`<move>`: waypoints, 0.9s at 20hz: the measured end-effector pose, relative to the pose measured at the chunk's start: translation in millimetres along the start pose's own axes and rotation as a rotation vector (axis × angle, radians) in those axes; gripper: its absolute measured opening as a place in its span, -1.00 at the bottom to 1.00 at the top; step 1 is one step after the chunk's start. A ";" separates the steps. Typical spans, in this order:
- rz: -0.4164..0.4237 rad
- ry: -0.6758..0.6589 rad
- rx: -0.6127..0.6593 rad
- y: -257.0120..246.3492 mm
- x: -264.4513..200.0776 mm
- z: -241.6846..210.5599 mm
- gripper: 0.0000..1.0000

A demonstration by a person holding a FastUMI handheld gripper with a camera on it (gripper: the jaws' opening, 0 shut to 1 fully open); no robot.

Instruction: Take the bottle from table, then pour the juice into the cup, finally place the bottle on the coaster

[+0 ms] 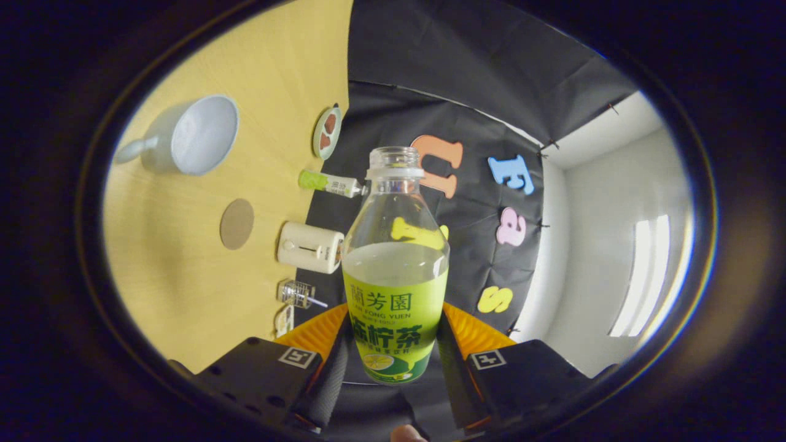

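Between the two fingers of the gripper (393,368) stands the bottle (395,270), clamped on both sides at its green label, cap off and about half full of pale juice. Beyond it on the yellow table (184,288) lie the white cup (190,136) and, nearer, the round brown coaster (237,224). Along the table's far edge sit a white toaster (309,247) and what looks like a small patterned dish (326,132).

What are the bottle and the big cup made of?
The bottle held between the gripper fingers looks like clear, glossy plastic: you see the juice and the wall through it. The cup on the table looks like smooth ceramic, pale blue-white and opaque, though it could be plastic.
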State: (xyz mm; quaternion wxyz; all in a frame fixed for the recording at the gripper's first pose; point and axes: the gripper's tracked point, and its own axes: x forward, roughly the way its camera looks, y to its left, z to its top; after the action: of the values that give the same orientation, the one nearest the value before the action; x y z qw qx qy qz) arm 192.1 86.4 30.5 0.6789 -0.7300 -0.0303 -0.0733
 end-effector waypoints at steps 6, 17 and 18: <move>0.141 0.006 0.510 16.6 -11.8 -4.6 0.53; 0.461 -0.030 1.395 64.0 -25.7 26.0 0.53; 0.478 -0.036 1.454 64.3 -25.4 27.3 0.53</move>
State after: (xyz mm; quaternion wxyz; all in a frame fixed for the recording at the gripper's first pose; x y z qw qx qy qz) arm 178.1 110.0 -38.5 0.9852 -0.0874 0.0769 0.1259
